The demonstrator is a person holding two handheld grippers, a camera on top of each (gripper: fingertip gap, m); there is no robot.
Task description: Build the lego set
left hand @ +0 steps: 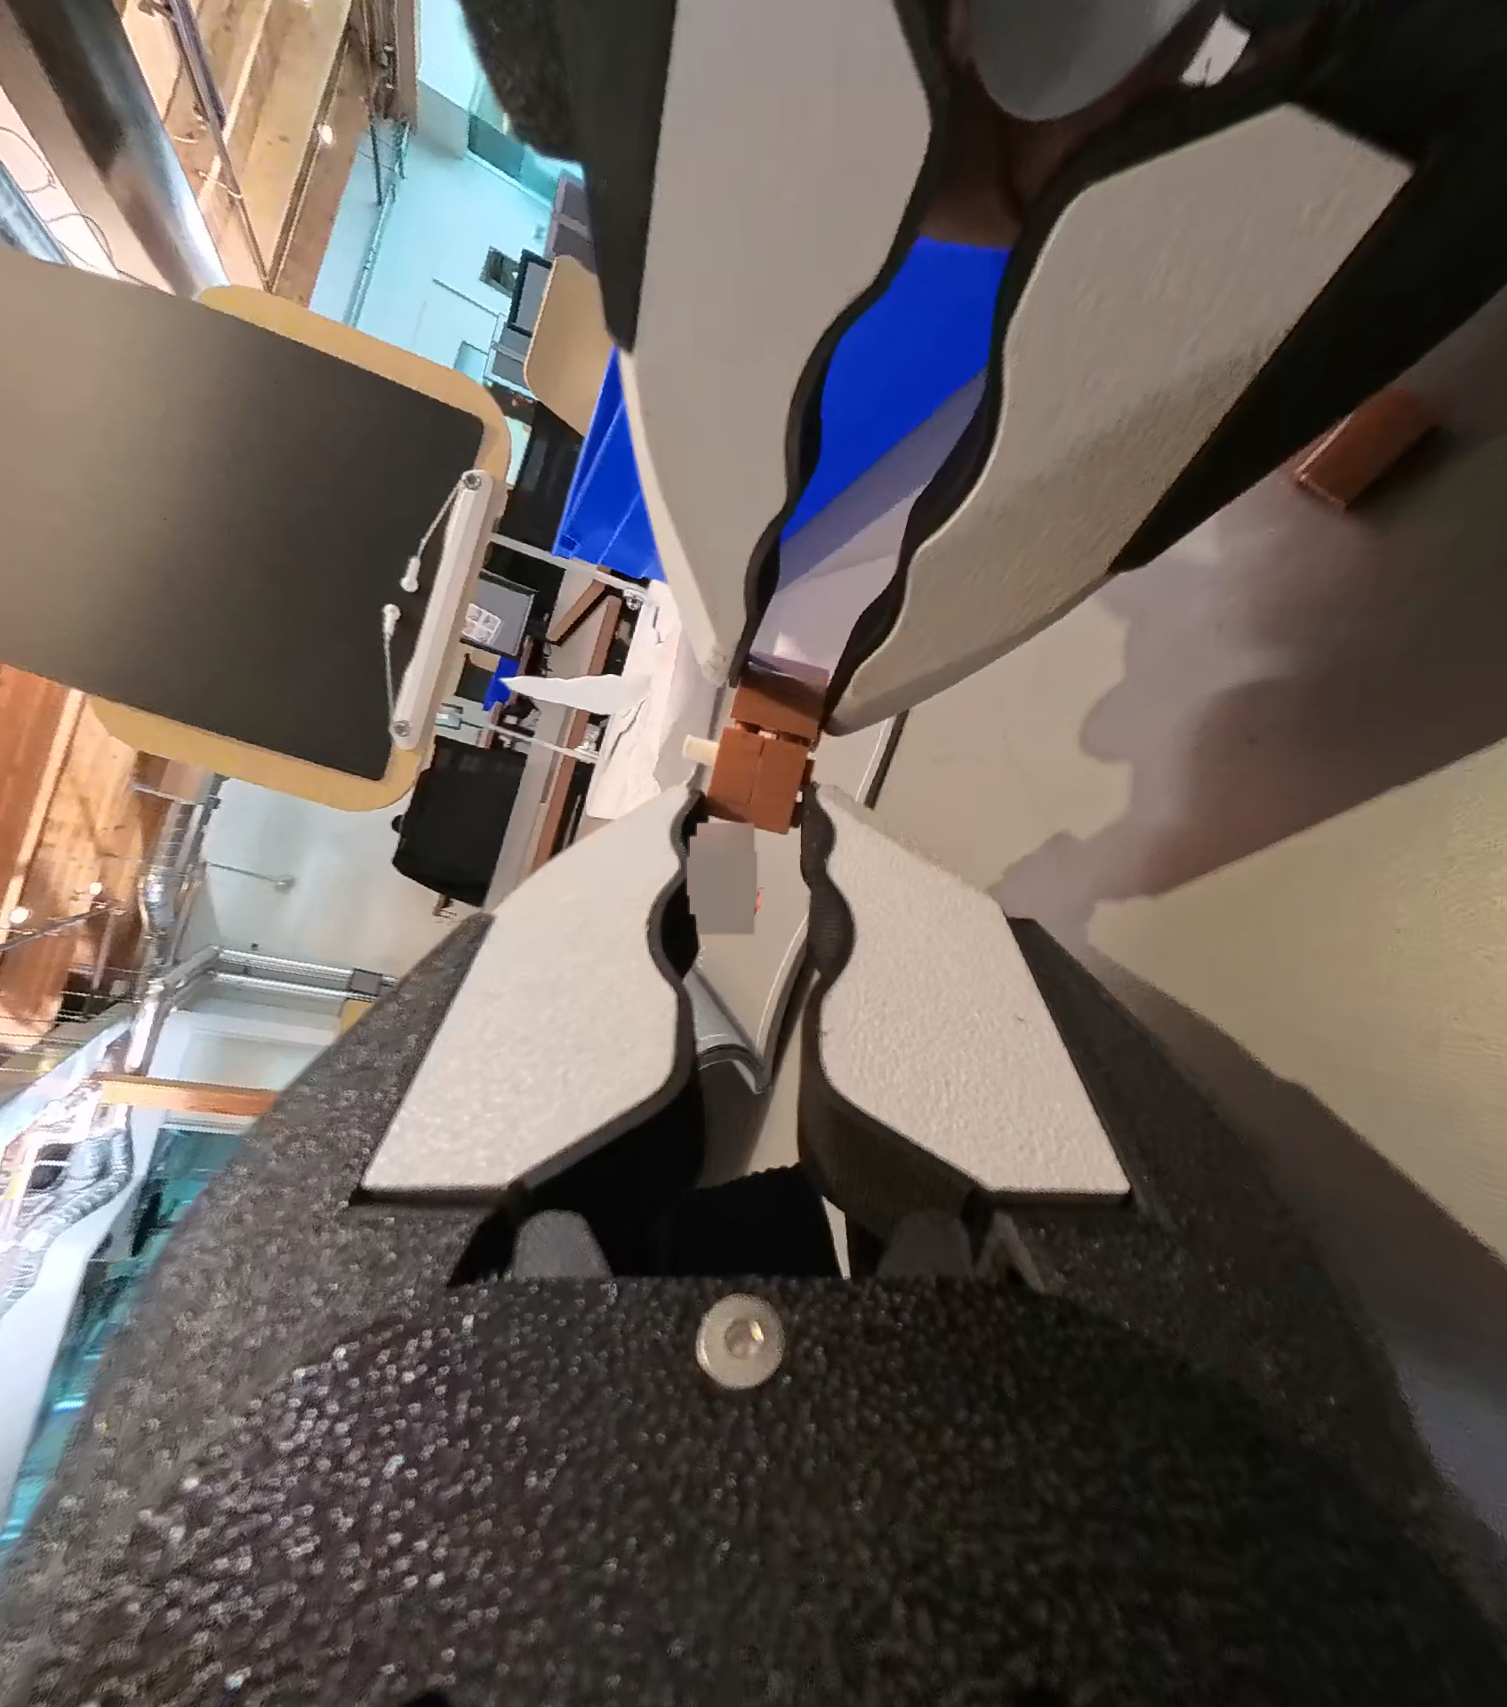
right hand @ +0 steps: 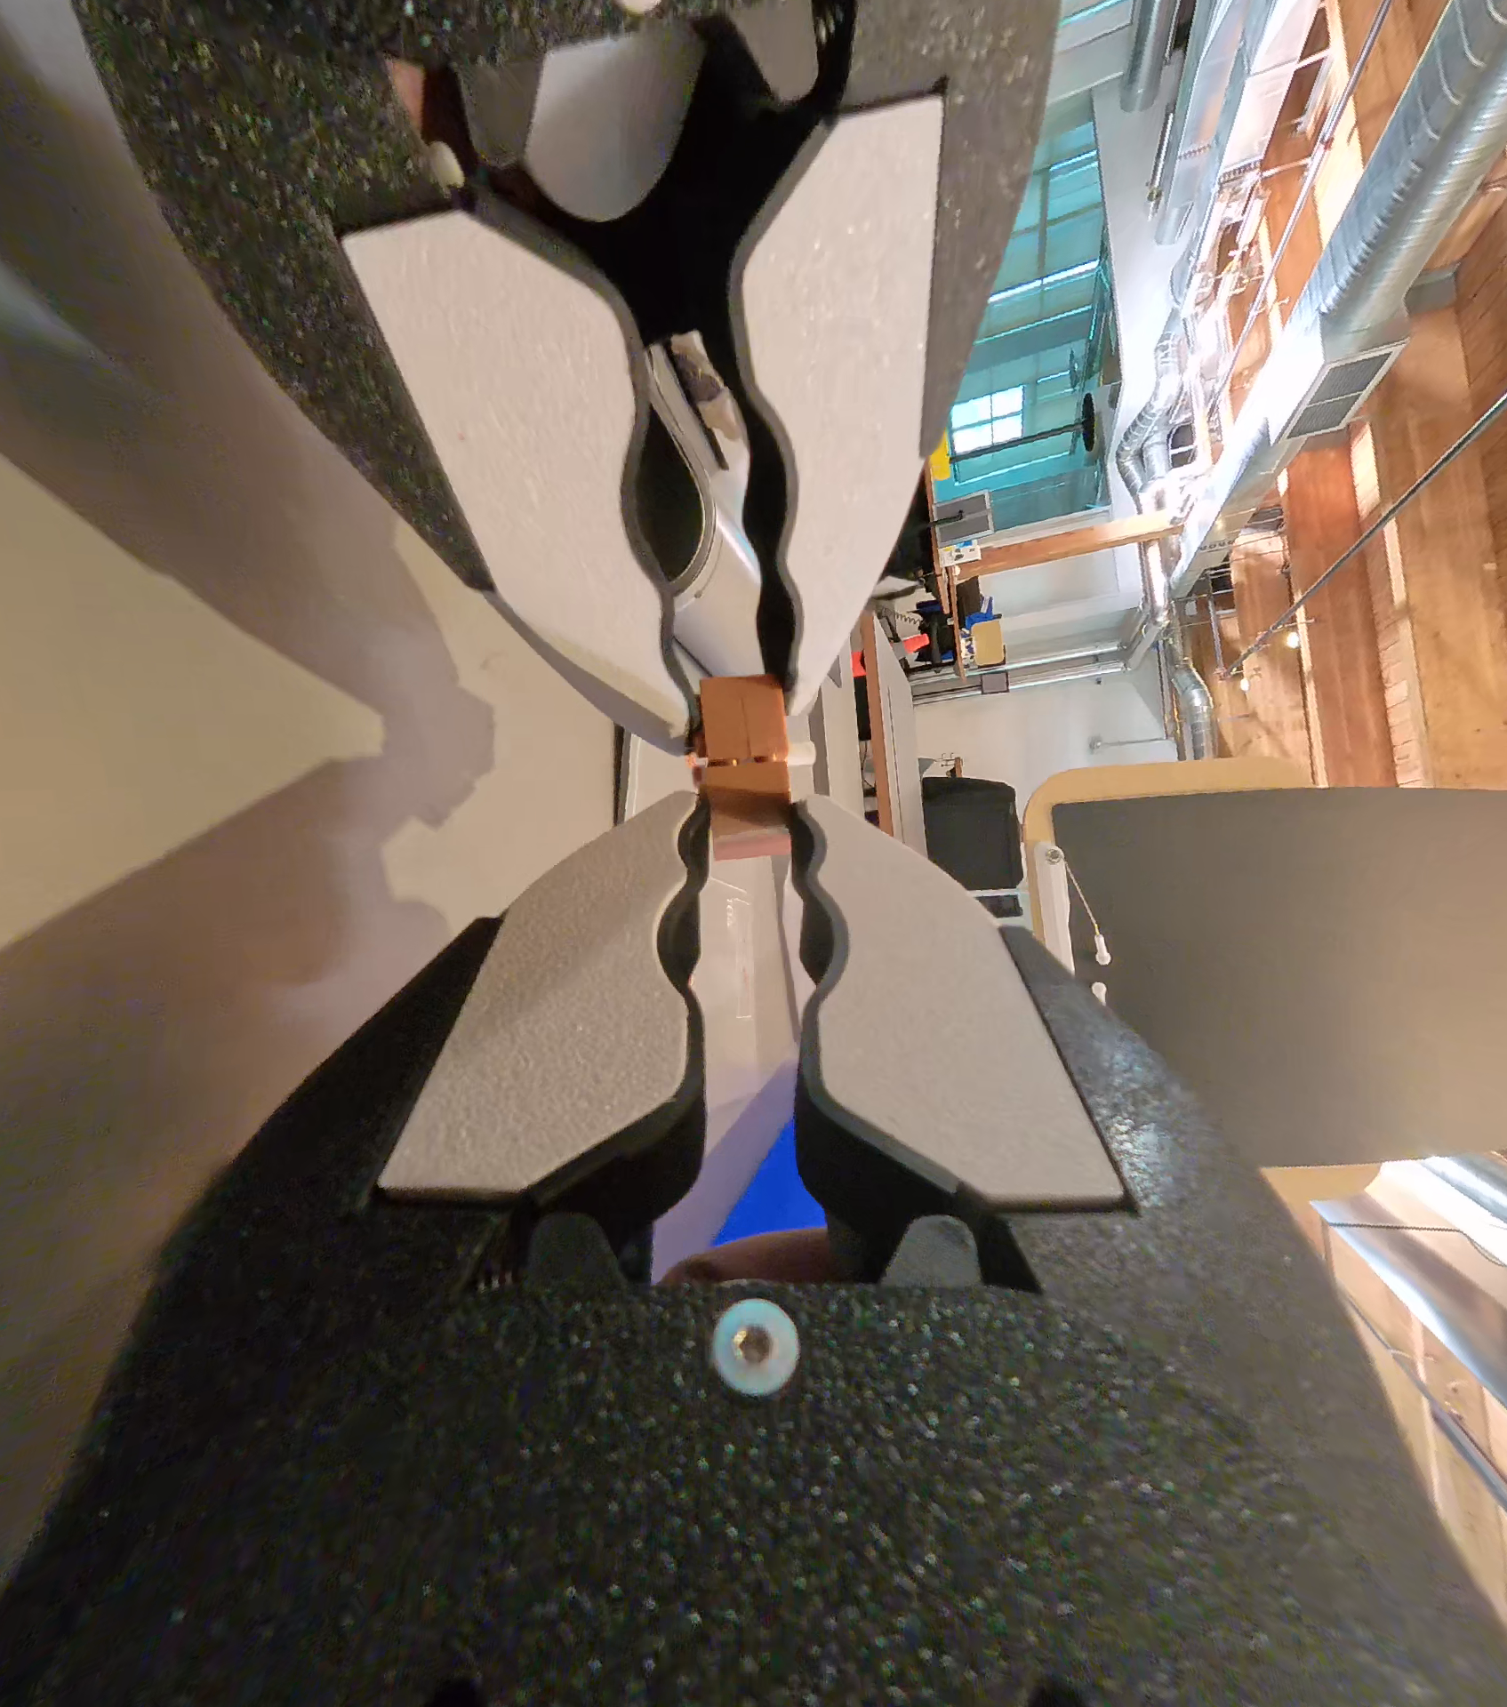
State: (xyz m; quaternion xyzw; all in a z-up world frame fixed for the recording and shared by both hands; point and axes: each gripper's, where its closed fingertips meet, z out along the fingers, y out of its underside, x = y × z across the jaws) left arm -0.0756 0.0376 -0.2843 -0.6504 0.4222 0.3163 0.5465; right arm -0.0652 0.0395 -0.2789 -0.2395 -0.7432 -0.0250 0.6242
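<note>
Two small brown brick pieces are held tip to tip between the two grippers. The nearer brown piece (left hand: 759, 776) sits against the farther brown piece (left hand: 777, 704), and a short white peg (left hand: 696, 750) sticks out sideways at the join.

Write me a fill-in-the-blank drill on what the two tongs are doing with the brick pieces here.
1. Both tongs grip brick pieces of the colour ____.
2. The left tongs and the right tongs meet tip to ____.
3. A small peg sticking out of the left tongs' brown brick piece is coloured ____.
4. A loose brown brick lies on the ____ surface.

Missing words: brown; tip; white; cream
</note>
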